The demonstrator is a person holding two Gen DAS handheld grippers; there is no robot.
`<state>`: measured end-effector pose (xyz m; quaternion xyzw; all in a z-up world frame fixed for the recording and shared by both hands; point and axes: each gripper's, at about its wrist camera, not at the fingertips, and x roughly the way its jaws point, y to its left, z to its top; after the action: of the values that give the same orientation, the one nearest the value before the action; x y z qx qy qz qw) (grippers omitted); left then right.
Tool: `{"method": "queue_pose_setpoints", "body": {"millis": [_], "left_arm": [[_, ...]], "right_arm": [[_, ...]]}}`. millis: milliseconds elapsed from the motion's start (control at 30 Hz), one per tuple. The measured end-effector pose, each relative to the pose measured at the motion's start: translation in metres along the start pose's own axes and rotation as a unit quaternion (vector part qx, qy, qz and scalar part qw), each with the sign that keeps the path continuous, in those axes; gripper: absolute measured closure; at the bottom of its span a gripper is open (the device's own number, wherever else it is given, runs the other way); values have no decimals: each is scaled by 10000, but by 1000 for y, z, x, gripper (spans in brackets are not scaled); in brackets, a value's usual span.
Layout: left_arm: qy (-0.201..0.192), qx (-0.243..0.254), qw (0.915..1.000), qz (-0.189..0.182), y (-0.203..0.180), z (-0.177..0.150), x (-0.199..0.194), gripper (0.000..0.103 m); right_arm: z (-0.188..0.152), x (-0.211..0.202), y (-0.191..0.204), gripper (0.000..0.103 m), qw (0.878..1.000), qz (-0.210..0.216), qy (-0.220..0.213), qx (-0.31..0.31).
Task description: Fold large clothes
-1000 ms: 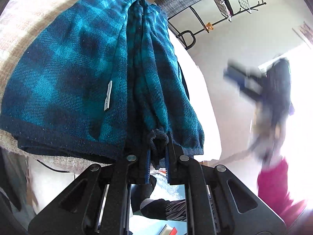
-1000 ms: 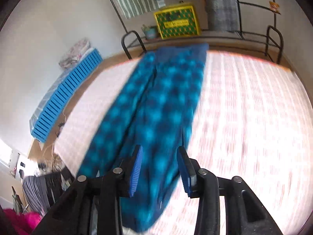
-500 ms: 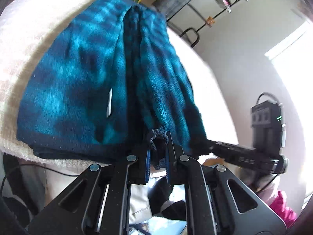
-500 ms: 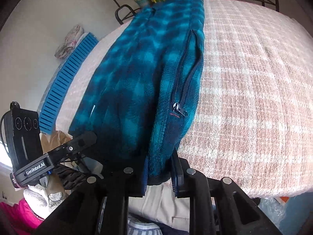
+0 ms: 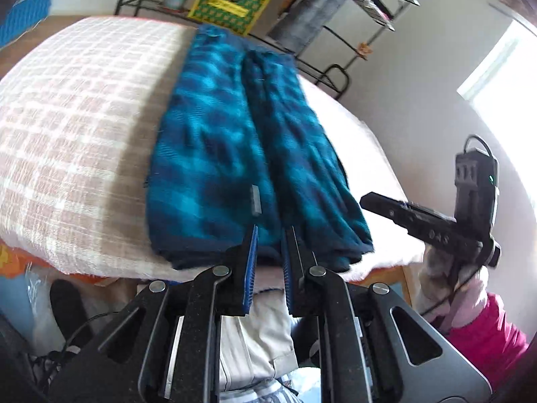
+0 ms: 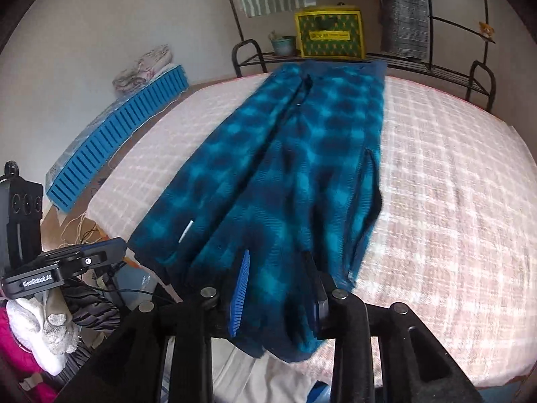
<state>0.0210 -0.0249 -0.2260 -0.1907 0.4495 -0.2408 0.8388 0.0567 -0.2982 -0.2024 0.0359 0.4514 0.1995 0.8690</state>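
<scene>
Jacket (image 6: 285,168) lies lengthwise, collar far; left jaws empty, right jaws opening around hem.

Bed (image 6: 453,201) with pink-and-white checked cover, blue plaid fleece garment (image 6: 302,168) spread lengthwise, hem overhanging near edge

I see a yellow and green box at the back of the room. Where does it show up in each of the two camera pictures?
Left wrist view: the yellow and green box sits at top centre, just left of the middle, beyond the far end of the blue checked garment.
Right wrist view: the box sits at top centre, slightly right, on the black metal rack.
Shared landmark: the garment's far end points at the box in both views.
</scene>
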Motion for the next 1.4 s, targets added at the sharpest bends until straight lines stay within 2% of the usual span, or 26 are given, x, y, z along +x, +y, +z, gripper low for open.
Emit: {"method": "queue_pose_setpoints", "body": {"millis": [67,200,267,333,367,467,567,700,733,767,867,967,1000,1033,1100,1167,1267,1400], "left_arm": [[27,-110,9999,40,6,4,8,92],[94,121,9998,152,6,4,27,92],[170,275,9992,223,5,1,39,92],[275,446,9982,280,3,-5,49,89],[327,499,9979,263,2,-9,53,82],[263,603,9977,163,-2,-14,54,70],[233,763,9965,237,-9,-15,58,69],[236,1056,9933,396,-17,-19,67,69],[244,1128,9923,457,-18,-19,69,73],[247,1176,9914,510,-19,-19,71,85],[242,1117,9924,455,-16,-17,76,94],[212,1179,9920,405,-18,-16,75,97],[211,1169,9923,358,-18,-16,74,98],[210,1158,9926,307,-19,-16,72,98],[215,1100,9936,162,-21,-14,67,99],[174,1084,9940,30,-26,-11,60,99],[206,1174,9928,-84,-35,-13,61,99],[501,1277,9905,43,-25,-18,85,98]], "right_arm": [[1,21,10,74,9996,107,168,-186],[-13,79,31,74,9957,209,740,-514],[-17,85,34,74,9953,214,784,-525],[-11,75,31,74,9939,506,869,-453],[-4,68,26,74,9935,713,826,-333],[23,49,13,70,9945,886,550,-71],[56,54,4,69,9911,1235,463,190],[105,99,8,69,9905,1196,660,125],[116,115,6,69,9889,1237,793,196],[129,132,2,69,9878,1225,911,295],[153,173,-8,67,9867,1059,1083,586],[160,205,-12,69,9846,878,1302,765],[159,211,-12,77,9838,902,1330,794],[158,216,-11,93,9834,926,1339,795],[157,213,-8,99,9854,849,1305,694],[158,193,-3,100,9907,680,1101,411],[157,173,-12,100,9927,701,871,448],[141,205,-16,100,9896,642,1201,454]]}}
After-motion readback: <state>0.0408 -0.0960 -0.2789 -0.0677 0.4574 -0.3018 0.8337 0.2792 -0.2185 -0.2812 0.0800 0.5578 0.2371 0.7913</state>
